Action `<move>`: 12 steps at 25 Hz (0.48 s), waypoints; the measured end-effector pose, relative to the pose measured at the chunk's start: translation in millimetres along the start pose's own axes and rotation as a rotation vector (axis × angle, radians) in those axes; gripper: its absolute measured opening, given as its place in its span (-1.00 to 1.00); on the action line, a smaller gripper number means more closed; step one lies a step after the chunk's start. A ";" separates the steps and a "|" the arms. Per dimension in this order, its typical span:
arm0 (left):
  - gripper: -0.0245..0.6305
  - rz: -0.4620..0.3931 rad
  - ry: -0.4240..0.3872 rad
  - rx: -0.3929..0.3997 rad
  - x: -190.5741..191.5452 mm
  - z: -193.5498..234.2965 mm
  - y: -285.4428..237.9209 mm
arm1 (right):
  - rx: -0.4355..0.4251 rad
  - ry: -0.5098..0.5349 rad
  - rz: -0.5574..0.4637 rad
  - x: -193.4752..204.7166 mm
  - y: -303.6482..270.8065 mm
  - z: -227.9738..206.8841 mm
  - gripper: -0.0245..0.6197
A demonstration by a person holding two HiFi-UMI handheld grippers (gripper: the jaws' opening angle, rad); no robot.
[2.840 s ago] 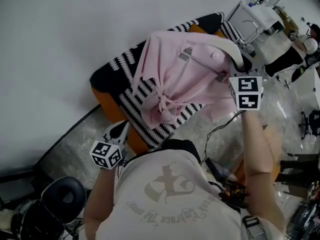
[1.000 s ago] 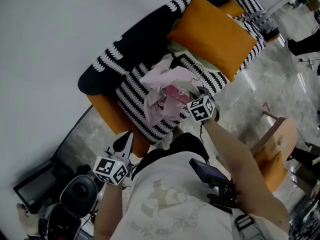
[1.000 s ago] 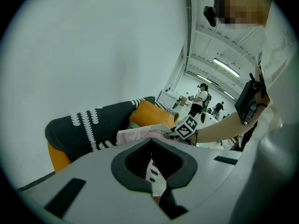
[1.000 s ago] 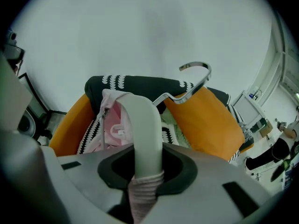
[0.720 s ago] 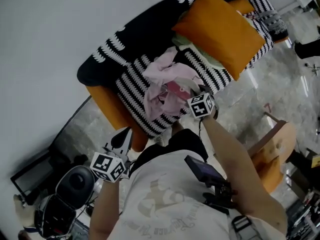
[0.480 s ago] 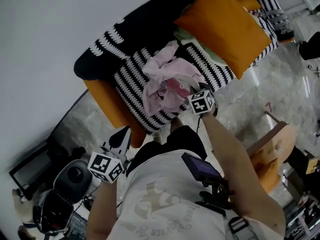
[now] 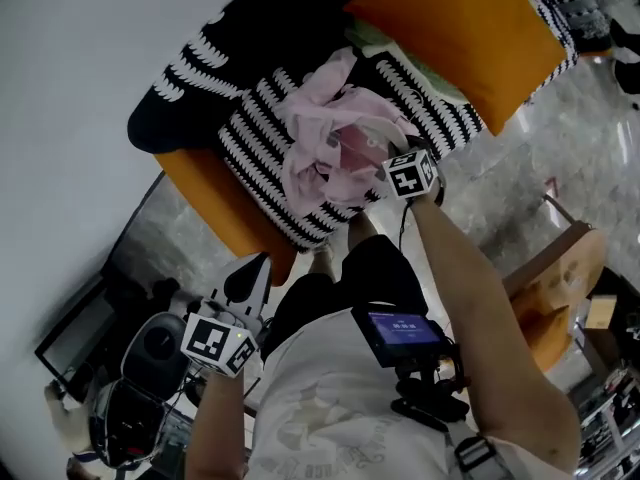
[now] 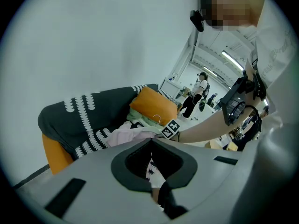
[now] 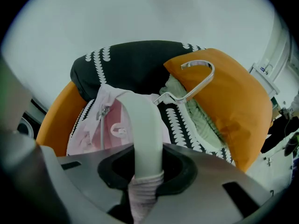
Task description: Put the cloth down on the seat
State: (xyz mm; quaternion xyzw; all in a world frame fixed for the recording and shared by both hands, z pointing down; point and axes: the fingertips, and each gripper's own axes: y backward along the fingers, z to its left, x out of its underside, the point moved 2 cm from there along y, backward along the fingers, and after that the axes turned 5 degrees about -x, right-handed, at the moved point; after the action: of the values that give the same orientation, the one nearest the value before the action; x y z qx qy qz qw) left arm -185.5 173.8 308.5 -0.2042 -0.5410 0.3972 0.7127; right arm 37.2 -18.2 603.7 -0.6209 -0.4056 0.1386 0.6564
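Note:
A pink cloth point(image 7: 330, 153) on a white hanger point(image 9: 142, 125) lies bunched on the striped black-and-white seat point(image 7: 250, 158) of an orange chair. My right gripper point(image 7: 380, 181) is at the cloth's near edge, low over the seat front. In the right gripper view its jaws point(image 9: 142, 190) are shut on the hanger's end and a ribbed pink cuff; the metal hook point(image 9: 198, 78) points toward the orange cushion point(image 9: 233, 106). My left gripper point(image 7: 245, 273) hangs low by my left side, away from the chair, shut on nothing point(image 8: 163, 202).
An orange cushion point(image 7: 450, 28) and a pale green cloth point(image 7: 375, 43) lie on the seat's right part. A black office chair point(image 7: 150, 348) stands at my left, a wooden stool point(image 7: 560, 278) at my right. A white wall runs behind the chair.
Earlier the cloth hung spread out above the chair; now it rests crumpled on the seat. Over the last second the right gripper stays at it, still shut. The left gripper barely moves.

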 end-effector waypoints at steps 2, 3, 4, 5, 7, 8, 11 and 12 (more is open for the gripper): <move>-0.89 0.023 0.000 0.000 5.8 -1.8 -4.9 | 0.009 -0.018 0.005 3.1 -13.1 -11.2 -0.60; -0.89 0.034 0.003 0.000 9.3 -2.7 -6.6 | 0.013 -0.023 0.009 4.8 -19.6 -16.4 -0.60; -0.89 0.044 0.009 -0.001 12.8 -3.1 -8.4 | 0.019 -0.024 0.015 6.6 -26.2 -21.8 -0.60; -0.89 0.054 0.016 -0.002 16.0 -2.8 -10.5 | 0.025 -0.025 0.021 8.2 -33.1 -27.7 -0.60; -0.89 0.070 0.035 -0.006 20.9 -0.5 -15.6 | 0.036 -0.027 0.029 9.6 -47.6 -40.3 -0.60; -0.89 0.076 0.046 -0.010 22.8 1.3 -18.5 | 0.036 -0.030 0.030 9.6 -55.6 -46.0 -0.60; -0.89 0.101 0.075 -0.022 28.6 6.3 -29.0 | 0.021 -0.047 0.036 13.5 -81.9 -55.7 -0.60; -0.89 0.110 0.080 -0.025 30.7 7.4 -32.7 | 0.015 -0.055 0.038 17.1 -90.7 -56.8 -0.60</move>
State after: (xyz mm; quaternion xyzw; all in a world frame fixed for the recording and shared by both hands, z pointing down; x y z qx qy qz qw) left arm -178.1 177.3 353.2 -0.2583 -0.5049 0.4205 0.7082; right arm 58.9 -63.7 699.6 -0.6195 -0.4104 0.1713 0.6469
